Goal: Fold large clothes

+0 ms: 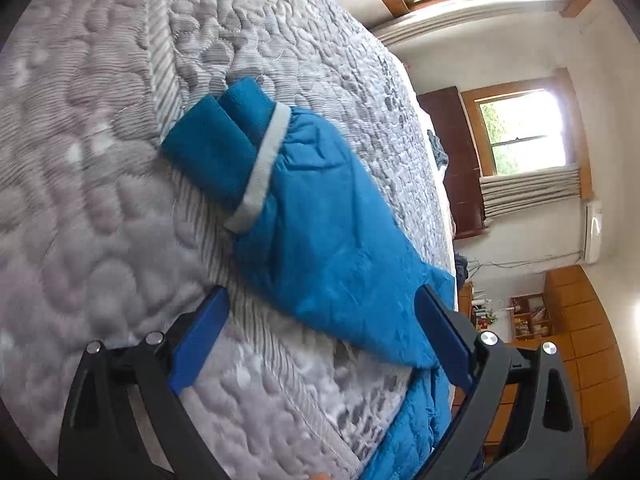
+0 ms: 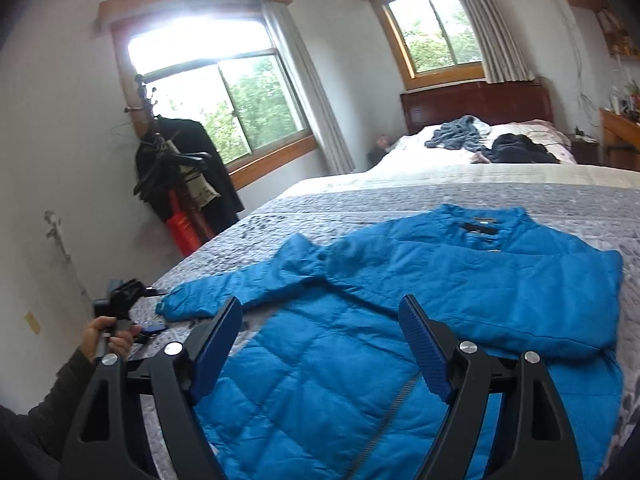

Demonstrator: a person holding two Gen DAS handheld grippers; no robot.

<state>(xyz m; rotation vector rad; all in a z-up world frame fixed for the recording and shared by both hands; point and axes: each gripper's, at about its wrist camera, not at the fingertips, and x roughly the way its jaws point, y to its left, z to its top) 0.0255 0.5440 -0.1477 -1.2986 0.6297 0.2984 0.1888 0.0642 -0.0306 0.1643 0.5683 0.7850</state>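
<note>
1. Blue quilted jacket (image 2: 400, 320) lies spread flat on the grey quilted bedspread (image 2: 304, 216) of the bed, collar toward the far headboard (image 2: 476, 104), zip running down its middle.
2. One sleeve (image 1: 320, 216) stretches out across the bedspread toward the bed's left edge; its cuff (image 1: 216, 148) is darker blue with a pale grey band, and lies flat on the quilt.
3. Left hand-held gripper (image 1: 320, 312) hangs over that sleeve with its blue-padded fingers spread wide and nothing between them; one finger (image 1: 440, 332) overlaps the sleeve's edge in the view, and I cannot tell whether it touches.
4. Right hand-held gripper (image 2: 320, 320) hovers above the lower front of the jacket, likewise released, jaws wide apart and holding nothing.
5. In the right wrist view a hand (image 2: 106, 340) in a dark sleeve grips the handle of the left tool at the bed's left edge, near the cuff.
6. Other clothes (image 2: 488, 140) lie in a heap at the far end of the bed by the pillows, well apart from the jacket.
7. A coat rack (image 2: 180, 176) with dark garments stands beside the window (image 2: 208, 92).
</note>
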